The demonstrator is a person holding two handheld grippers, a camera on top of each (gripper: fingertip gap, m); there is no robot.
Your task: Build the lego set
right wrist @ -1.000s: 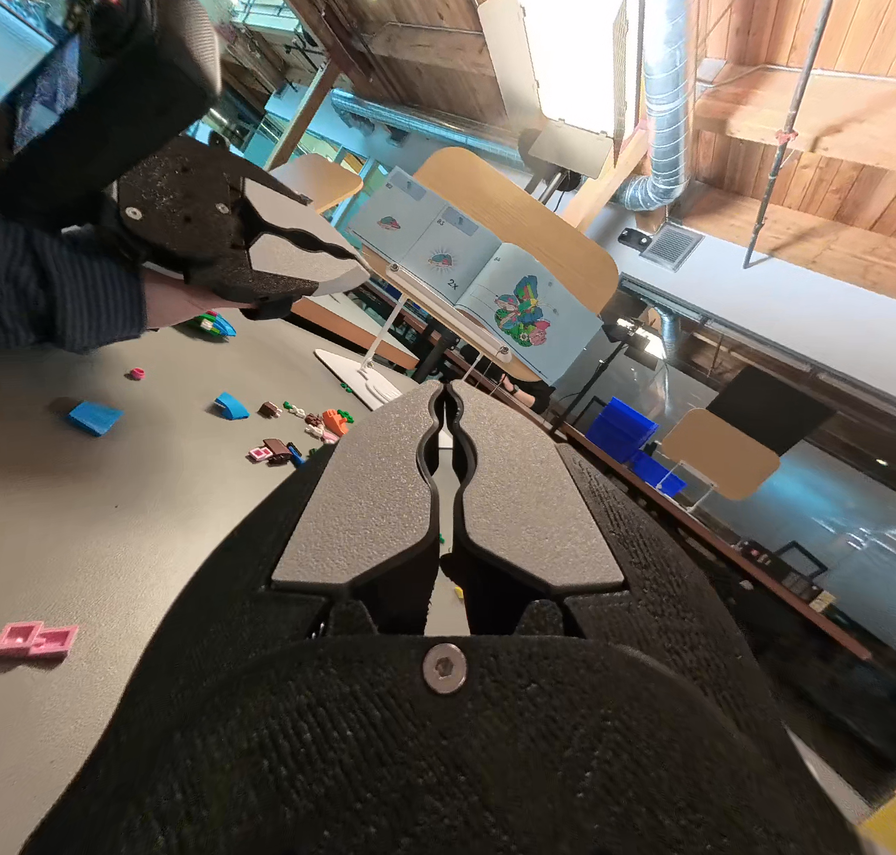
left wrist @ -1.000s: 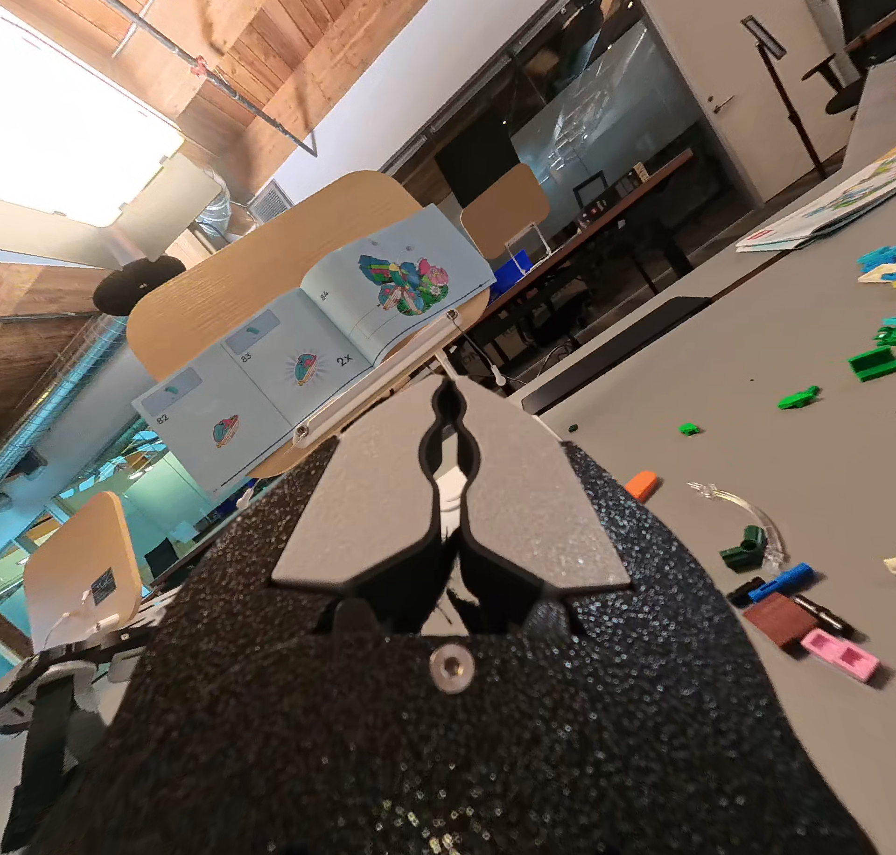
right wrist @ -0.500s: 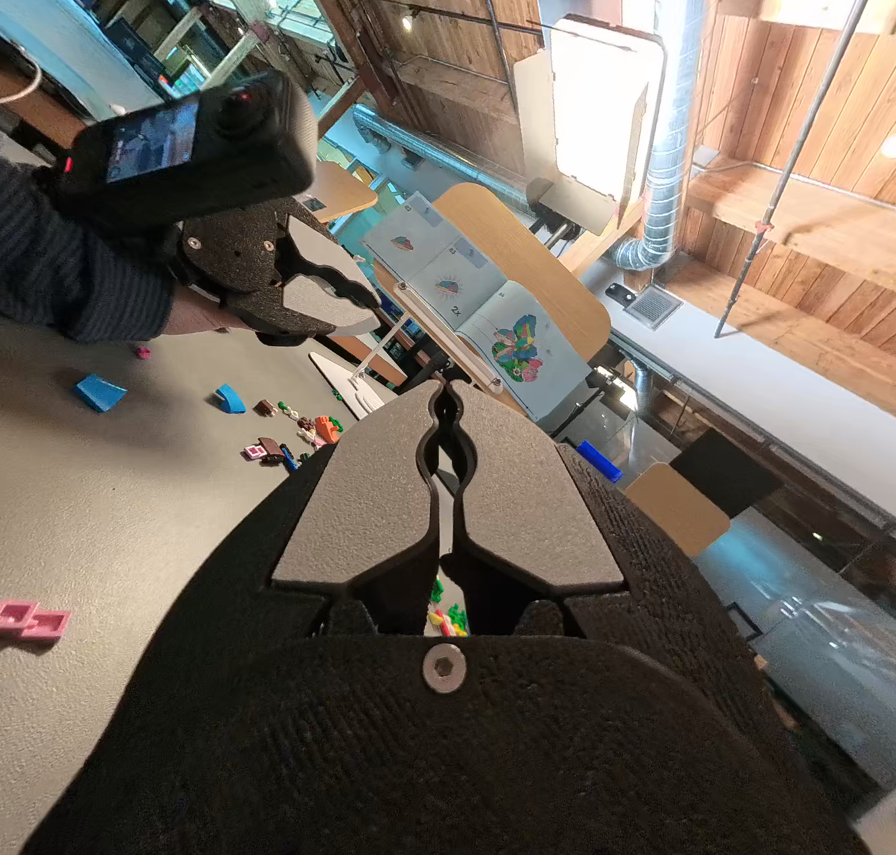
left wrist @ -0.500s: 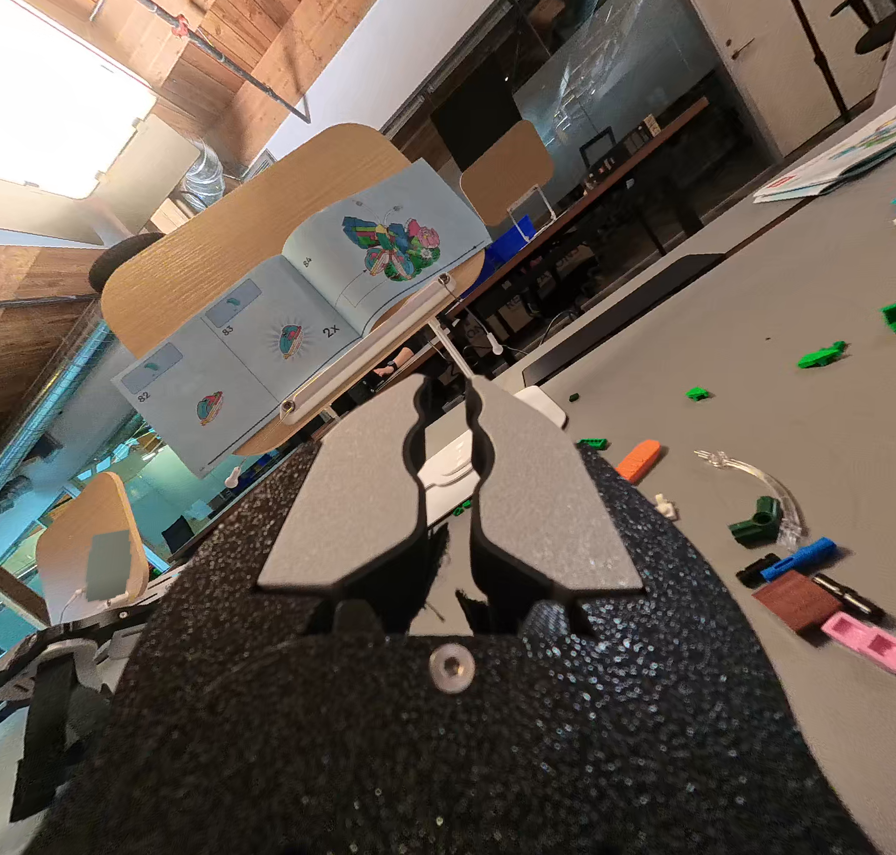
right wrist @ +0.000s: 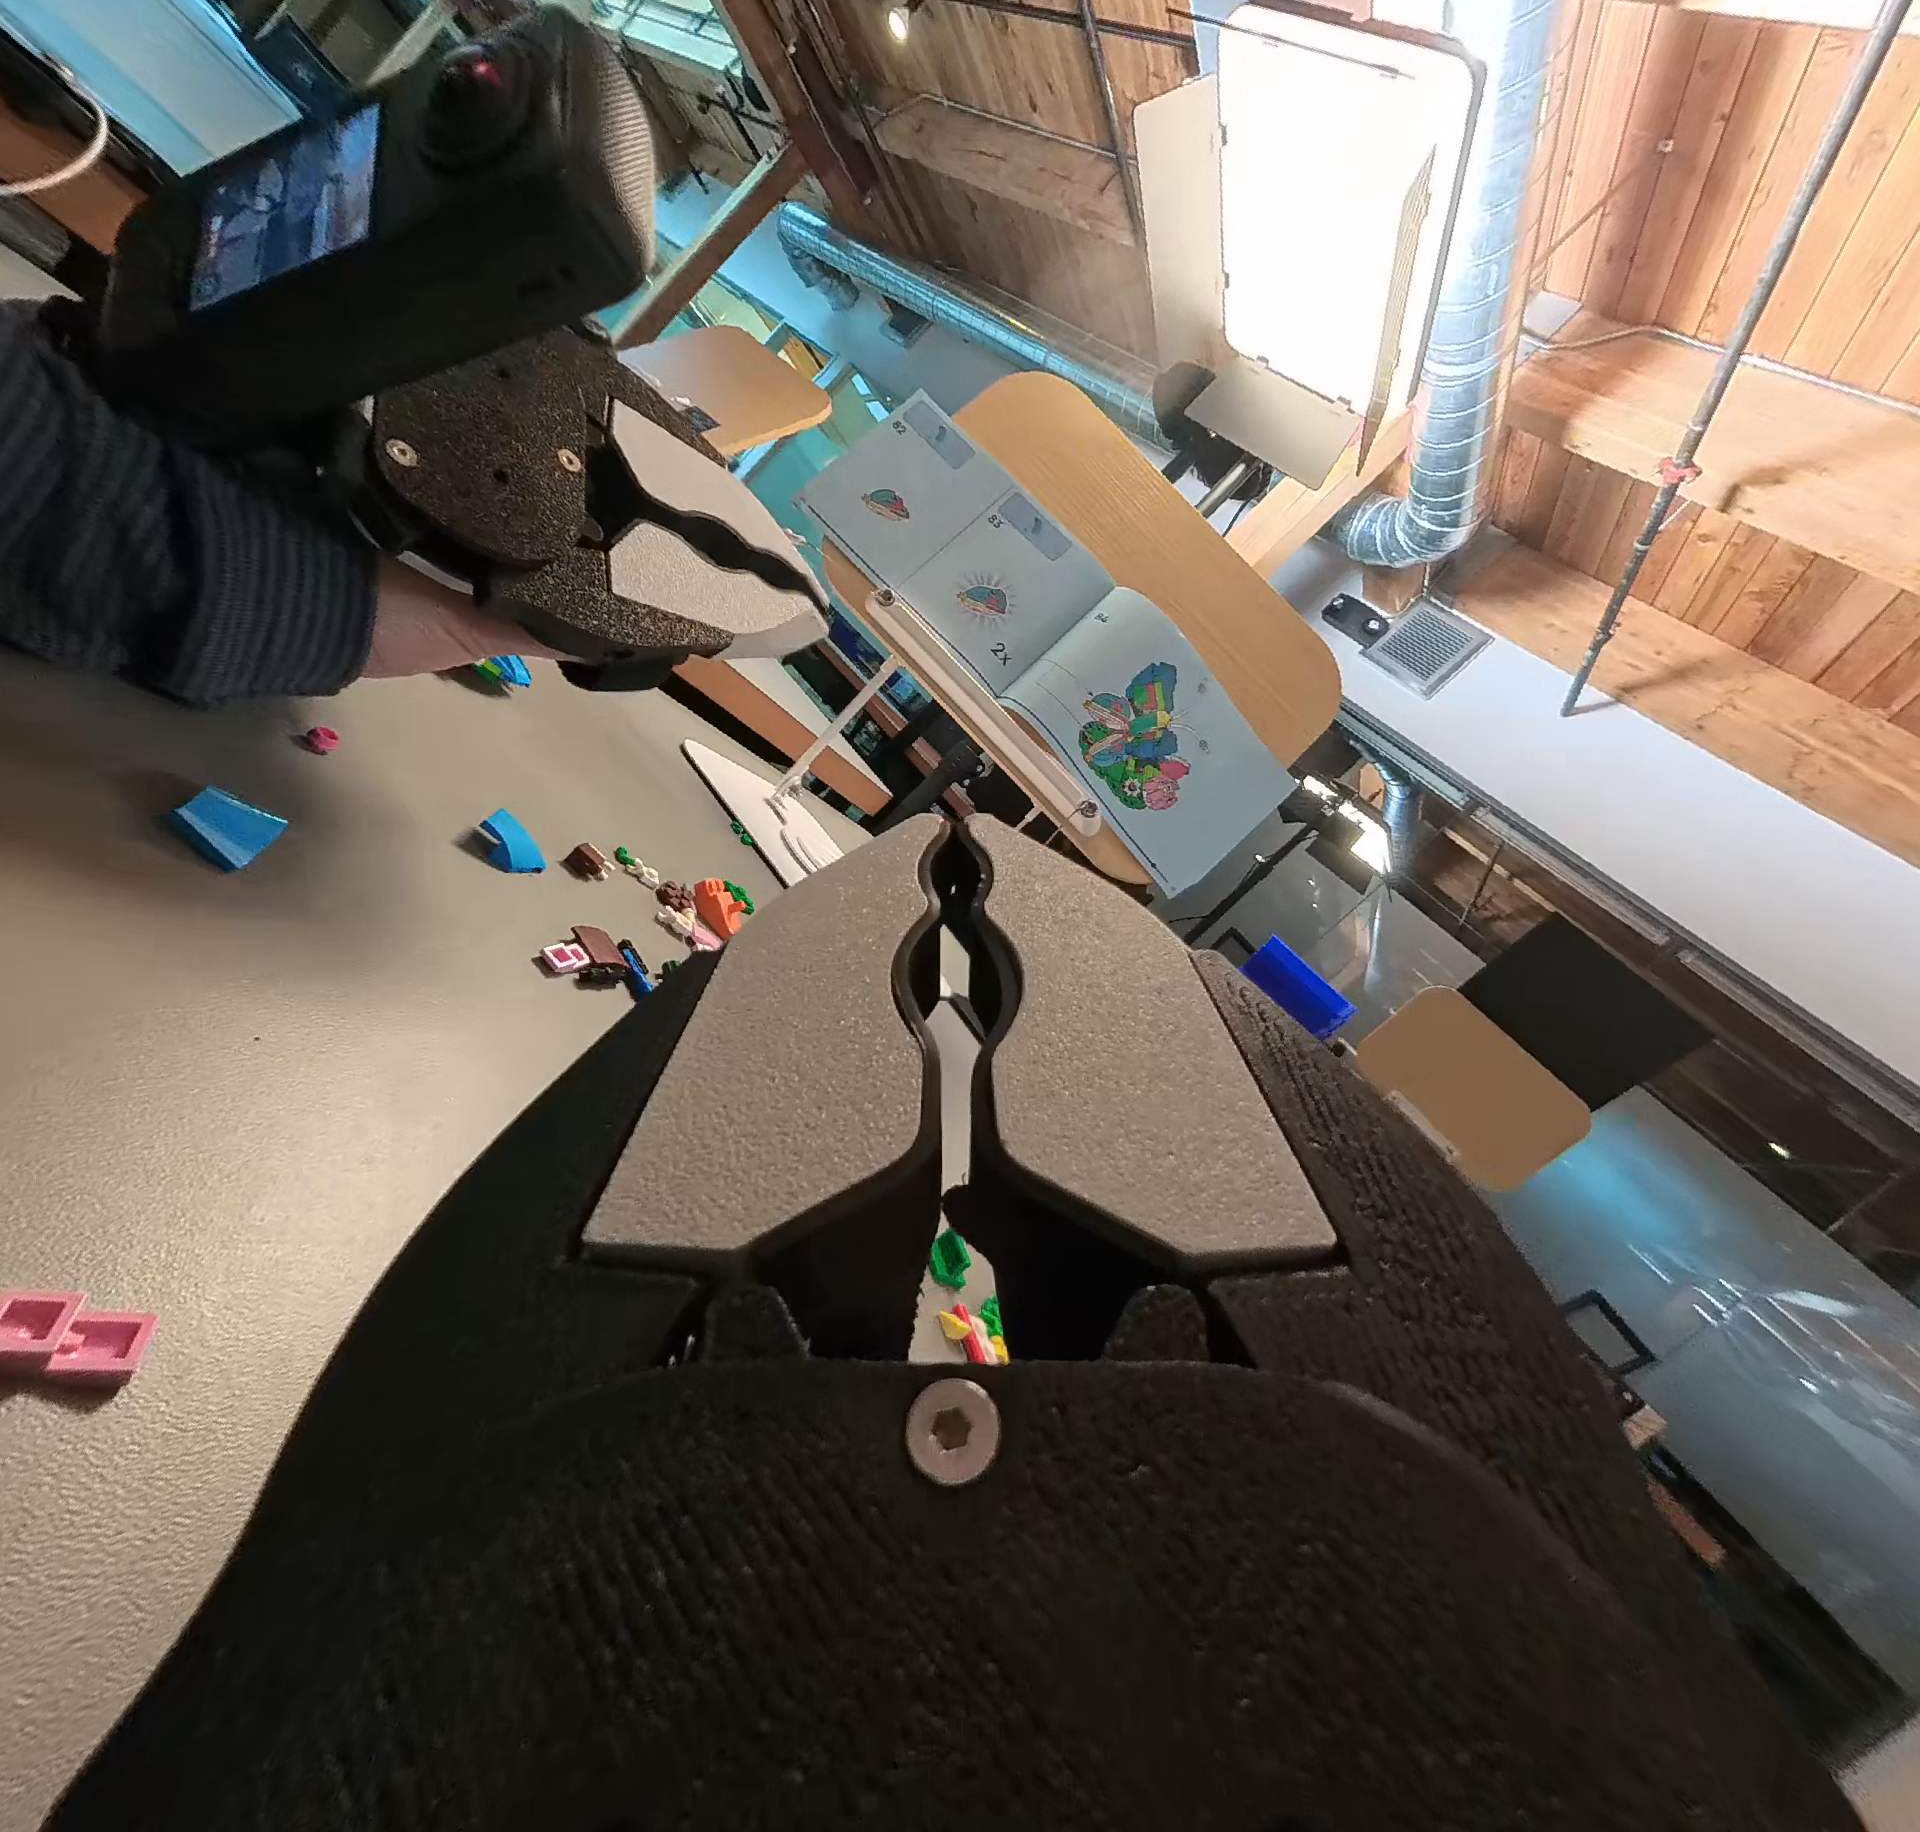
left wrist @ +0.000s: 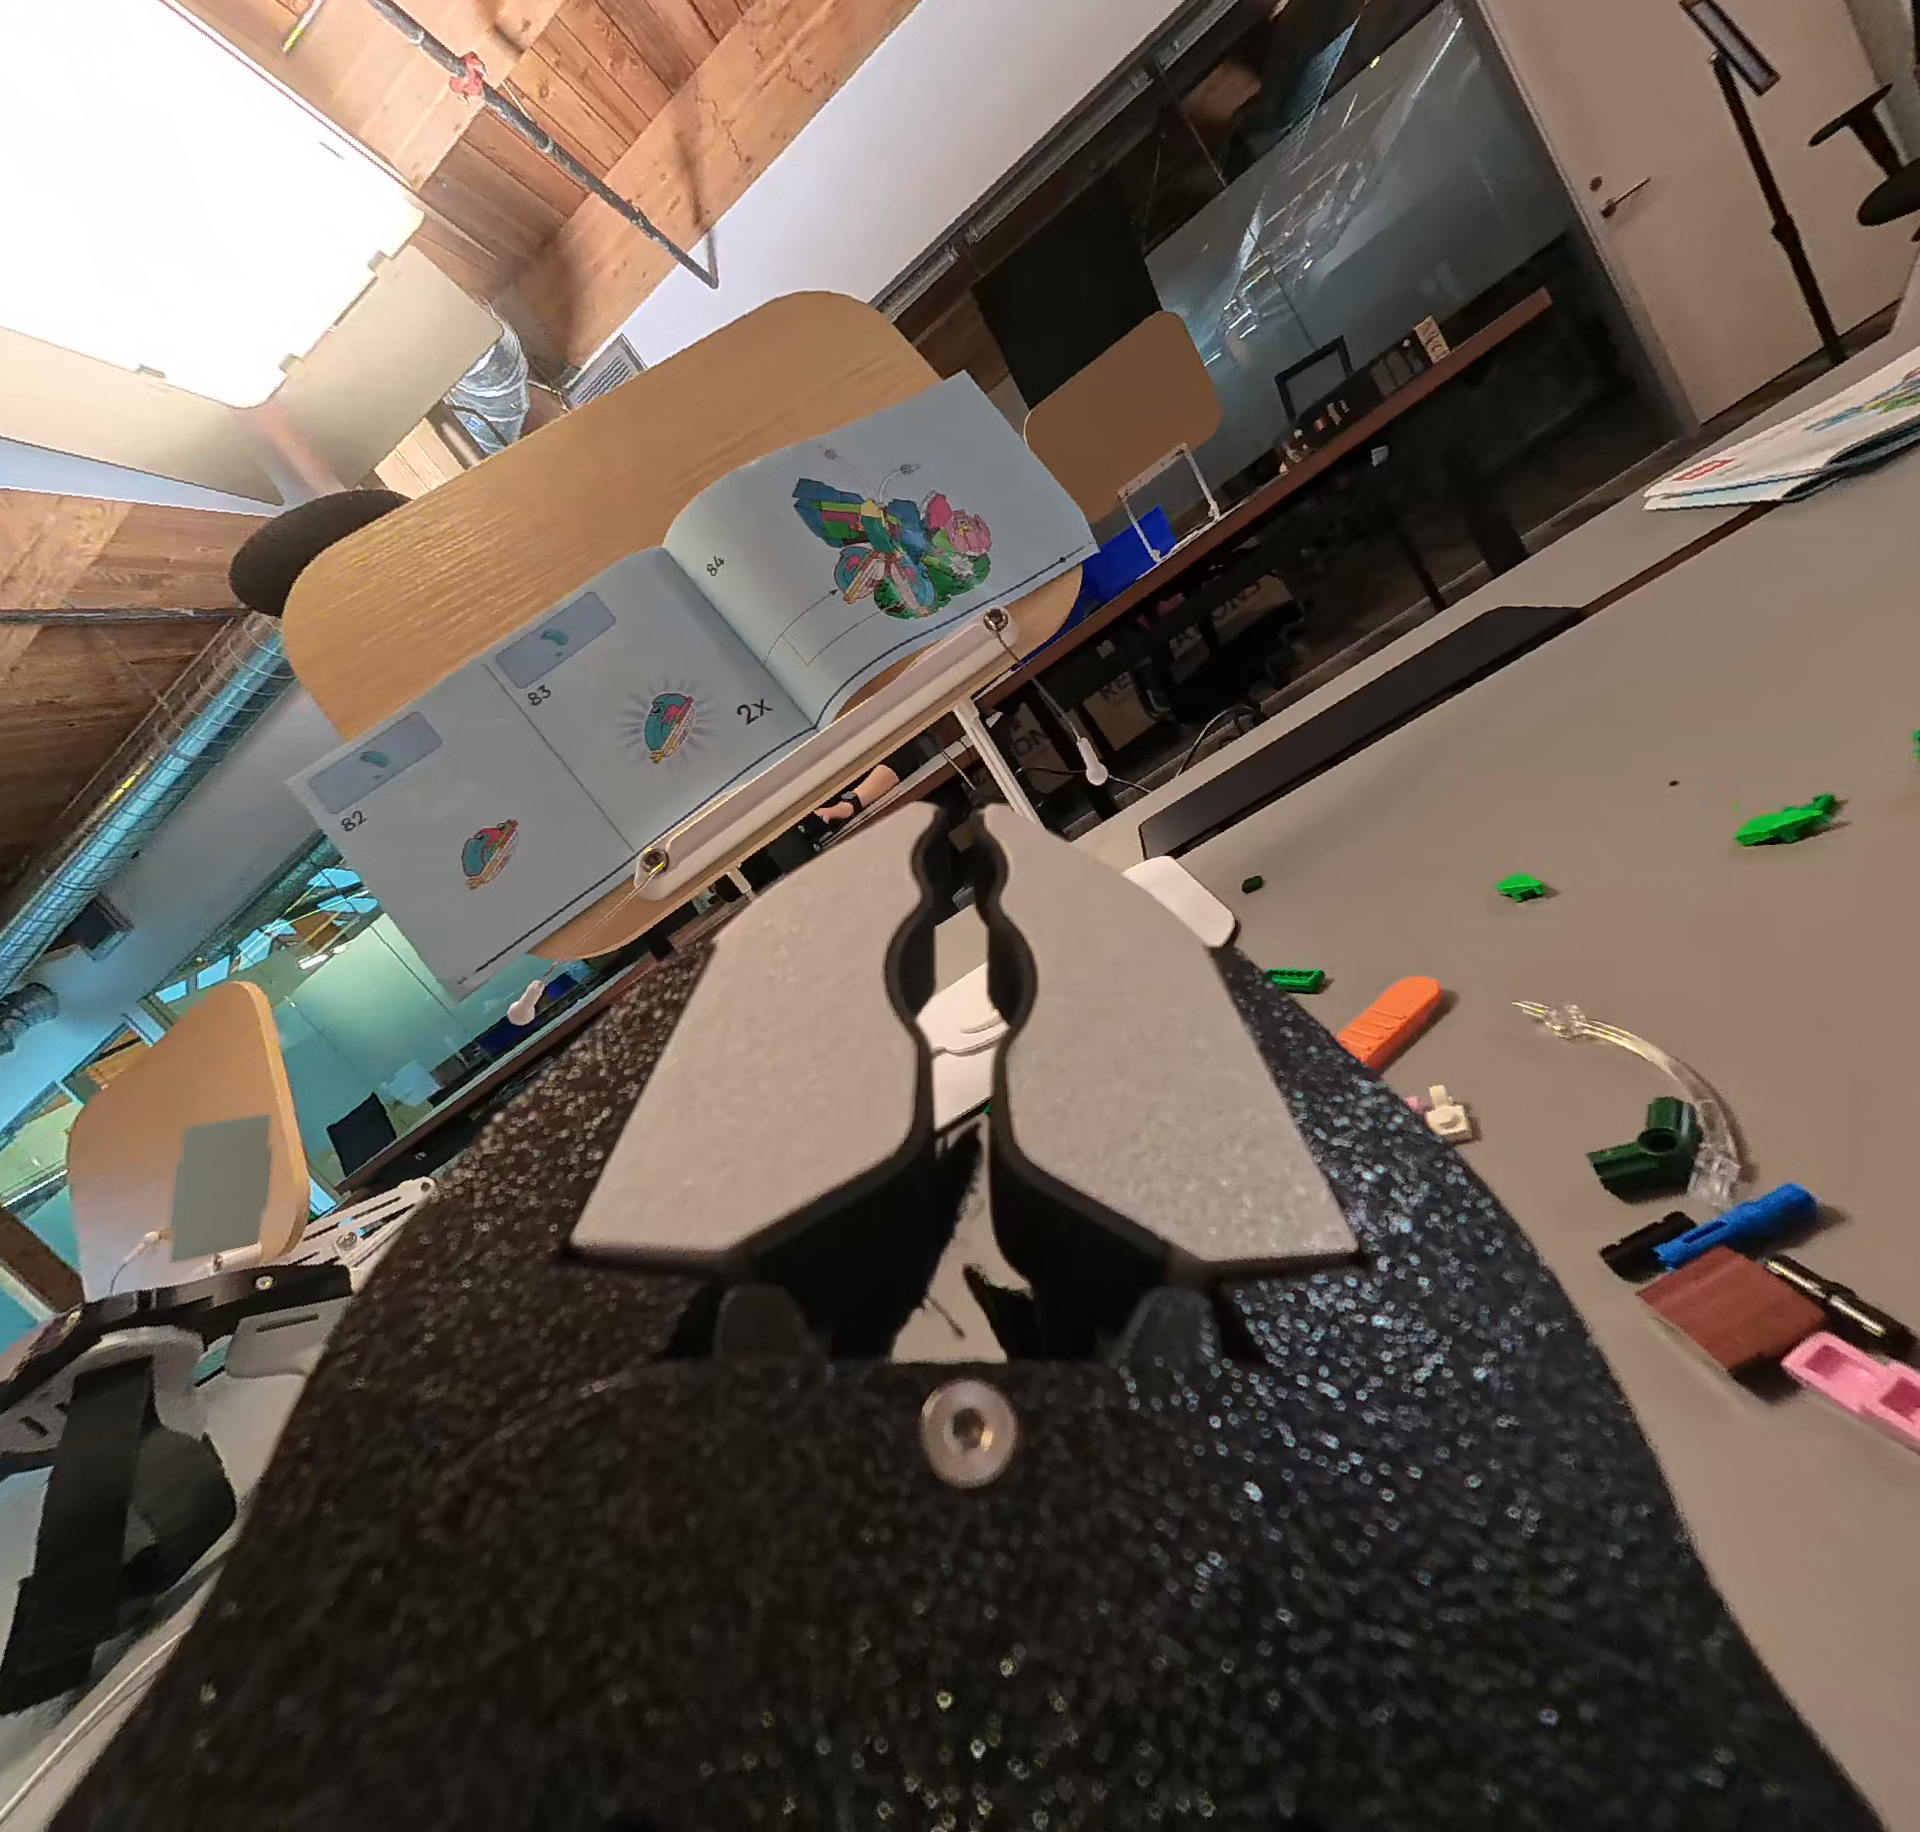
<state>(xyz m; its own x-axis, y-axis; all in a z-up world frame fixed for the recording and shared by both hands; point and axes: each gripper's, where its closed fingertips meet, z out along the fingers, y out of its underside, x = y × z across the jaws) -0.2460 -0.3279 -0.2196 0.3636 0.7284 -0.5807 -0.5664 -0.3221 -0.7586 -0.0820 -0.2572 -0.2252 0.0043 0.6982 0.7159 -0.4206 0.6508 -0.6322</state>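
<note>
Both grippers hover above the grey table, pointing at the open instruction booklet on its white stand, which also shows in the right wrist view. My left gripper is empty, its jaws a narrow gap apart; it also shows in the right wrist view, held in a hand. My right gripper is shut on nothing. Loose Lego lies to the left gripper's right: an orange piece, a clear curved piece, a dark green connector, a blue pin, a brown plate. A colourful Lego build shows under the right gripper.
Two blue slopes, pink plates and a small pile of bricks lie on the table. Small green bits lie farther right. A second booklet lies at the far right edge. Wooden chair backs stand behind the stand. Some 20 cm of space lies between my two pairs of fingers. The left tips stand about 12 cm off the dark green connector. The brown plate is about 15 cm from both grippers' fingertips. Seen from the right wrist view as well. From either gripper's tips it is about 15 cm to the blue pin.
My left gripper went from shut to open, then narrowed to a slim gap. It has risen in the right wrist view. My right gripper stayed shut.
</note>
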